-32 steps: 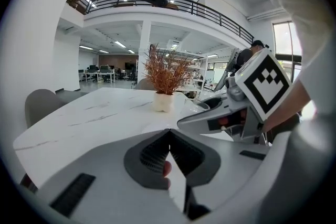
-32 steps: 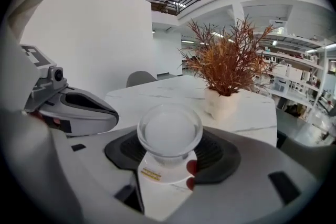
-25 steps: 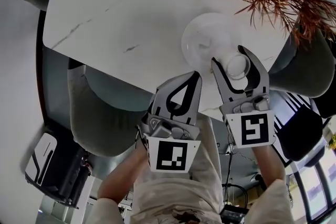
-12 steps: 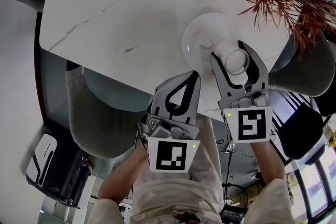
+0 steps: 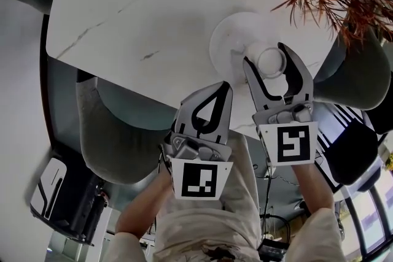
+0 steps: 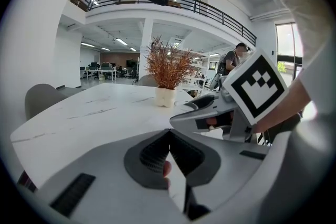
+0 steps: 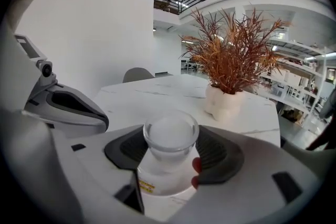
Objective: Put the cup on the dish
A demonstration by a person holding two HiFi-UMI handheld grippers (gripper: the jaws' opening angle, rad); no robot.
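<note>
- Over dish (image 5: 228, 40): right gripper (image 5: 268, 59) fingers pinch clear cup (image 7: 170, 139) from both sides; cup-dish contact unclear.
- Alongside, left gripper (image 5: 225, 90): fingers pressed together, nothing between.

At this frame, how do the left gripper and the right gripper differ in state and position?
The left gripper's jaws are together with nothing between them; the right gripper's jaws clamp the clear cup. The left gripper sits back at the near edge of the table, while the right gripper reaches forward over the near rim of the white dish. Both share the same grey two-jaw build.
</note>
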